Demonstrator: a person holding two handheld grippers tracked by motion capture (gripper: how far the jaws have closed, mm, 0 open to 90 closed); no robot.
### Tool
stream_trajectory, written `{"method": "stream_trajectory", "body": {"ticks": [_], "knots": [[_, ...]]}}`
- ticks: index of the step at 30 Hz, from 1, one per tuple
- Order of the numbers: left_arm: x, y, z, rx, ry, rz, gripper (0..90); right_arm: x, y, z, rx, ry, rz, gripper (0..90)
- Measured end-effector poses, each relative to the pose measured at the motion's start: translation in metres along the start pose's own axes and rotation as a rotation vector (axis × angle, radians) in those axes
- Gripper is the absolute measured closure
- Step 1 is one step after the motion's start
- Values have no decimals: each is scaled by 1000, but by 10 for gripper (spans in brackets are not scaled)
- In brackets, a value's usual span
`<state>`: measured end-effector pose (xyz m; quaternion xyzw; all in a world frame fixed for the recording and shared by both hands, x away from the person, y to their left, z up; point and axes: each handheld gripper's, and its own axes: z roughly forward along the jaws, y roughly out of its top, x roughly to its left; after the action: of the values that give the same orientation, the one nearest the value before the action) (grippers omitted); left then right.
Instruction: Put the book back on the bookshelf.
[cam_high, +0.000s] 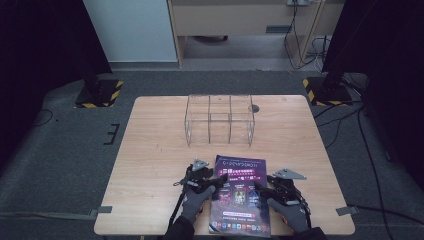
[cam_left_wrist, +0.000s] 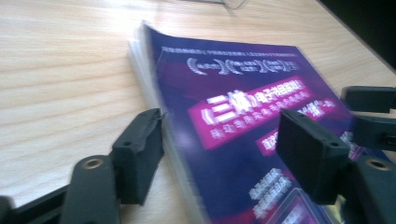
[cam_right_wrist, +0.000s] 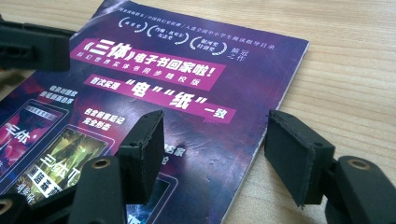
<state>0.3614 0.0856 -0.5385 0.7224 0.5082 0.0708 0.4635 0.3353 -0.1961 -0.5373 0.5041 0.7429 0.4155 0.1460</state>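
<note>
A purple booklet (cam_high: 240, 195) with white and pink print lies flat near the table's front edge. My left gripper (cam_high: 216, 181) stands open at its left edge. In the left gripper view (cam_left_wrist: 224, 149) one jaw hangs over bare wood and the other over the cover (cam_left_wrist: 243, 107). My right gripper (cam_high: 264, 189) is open at the booklet's right edge. In the right gripper view (cam_right_wrist: 229, 144) its jaws straddle that edge of the cover (cam_right_wrist: 187, 93), with nothing gripped. Gloved hands hold both grippers.
A clear acrylic organizer (cam_high: 220, 120) with several compartments stands past the booklet on the wooden table (cam_high: 150, 150). Black stand bases with yellow-black tape sit on the floor beyond the far corners, with cables at the right.
</note>
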Motion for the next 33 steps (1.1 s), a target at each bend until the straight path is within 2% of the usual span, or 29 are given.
{"method": "stream_trajectory", "body": {"ticks": [1,3,6,7,9,12,13,14,15,16,18,19,21,23,25,27,28,29,30,32,33], "knots": [[-3,0,1,-2,19,4,296,0,0,0,0,3,1,376],[-4,-1,0,-5,29,-3,299,-1,0,0,-1,7,-2,376],[-5,-4,-4,-3,19,-20,316,-1,0,0,-1,7,0,376],[-5,-5,-8,-8,1,-39,317,-1,0,0,-3,7,3,376],[-5,-7,-15,-10,-35,-48,325,-2,0,0,-3,9,5,376],[-7,-9,-28,-55,-125,-84,339,-1,0,0,-3,7,5,375],[-9,-8,-30,-62,-154,-83,342,-1,0,0,-2,5,3,375],[-12,-6,-32,-73,-193,-64,349,-1,0,0,-1,6,1,374],[-15,-5,-32,-75,-194,-43,349,-1,0,0,-1,6,5,373],[-18,-4,-30,-68,-174,-10,347,-1,0,0,-2,6,6,373],[-20,-5,-24,-50,-144,13,313,-2,0,0,-2,11,5,373],[-17,-6,-20,-32,-146,-3,311,-2,0,0,-2,11,12,374],[-12,-7,-18,-30,-153,-31,311,-2,0,0,-2,12,13,375],[-9,-6,-18,-19,-168,-36,311,-3,0,0,-2,15,14,375],[-7,-5,-17,-8,-146,-25,310,-3,0,0,-2,15,13,375],[-3,-7,-14,20,-70,6,287,-3,0,0,-2,14,13,376],[1,-8,-12,23,-64,-7,285,-3,0,0,-4,15,10,377],[4,-8,-12,14,-83,-52,309,-3,0,0,-4,14,6,378],[5,-7,-12,17,-85,-59,315,-3,0,0,-3,13,6,378],[2,-7,-13,13,-77,-32,317,-3,0,-1,-2,15,8,379],[2,-7,-13,6,-84,-33,318,-3,0,0,-4,15,11,378]]}}
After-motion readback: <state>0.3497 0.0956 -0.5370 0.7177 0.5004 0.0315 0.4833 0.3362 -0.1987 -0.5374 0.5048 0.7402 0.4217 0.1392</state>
